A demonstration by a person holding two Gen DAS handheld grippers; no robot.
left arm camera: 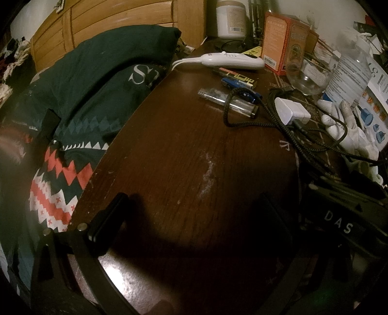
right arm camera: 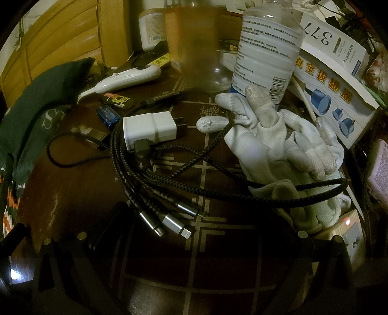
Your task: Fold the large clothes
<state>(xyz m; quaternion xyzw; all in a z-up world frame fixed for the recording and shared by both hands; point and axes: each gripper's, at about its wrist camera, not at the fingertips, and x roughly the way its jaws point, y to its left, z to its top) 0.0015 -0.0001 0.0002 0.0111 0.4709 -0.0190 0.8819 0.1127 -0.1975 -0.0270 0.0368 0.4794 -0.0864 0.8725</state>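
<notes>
Garment: a dark green knit sweater (left arm camera: 101,80) with a red-and-white zigzag band (left arm camera: 60,184) and pale lettering, lying bunched to the left of the counter (left arm camera: 194,150), against a wooden panelled surface (left arm camera: 109,21). What it rests on is not visible.
Handling (judged): soft, limp and fairly bulky; not fragile, not slippery. It will sag and drag when lifted at one point, so two spread grips are advisable.
Hold points (judged): the patterned hem nearest the left gripper (left arm camera: 191,232), and a shoulder or the far edge for the second grip. Sleeves and collar cannot be identified in the heap.
Left gripper: low over the bare counter, pointing along it, sweater off to its left. Jaws wide apart, holding nothing.
Right gripper: (right arm camera: 196,237) low over the counter clutter, sweater (right arm camera: 38,101) at the far left of its view. Jaws apart, holding nothing.
Clutter ahead of right gripper: braided charging cable (right arm camera: 155,174) coiled around a white plug adapter (right arm camera: 150,128), white work gloves (right arm camera: 278,140), clear plastic bottle (right arm camera: 266,48), printed boxes (right arm camera: 334,84).
Also on counter: white handheld controller (left arm camera: 230,60), lighters (left arm camera: 238,82), orange carton (left arm camera: 283,41).
Risk (judged): cable snagging a jaw on the way to the garment.
</notes>
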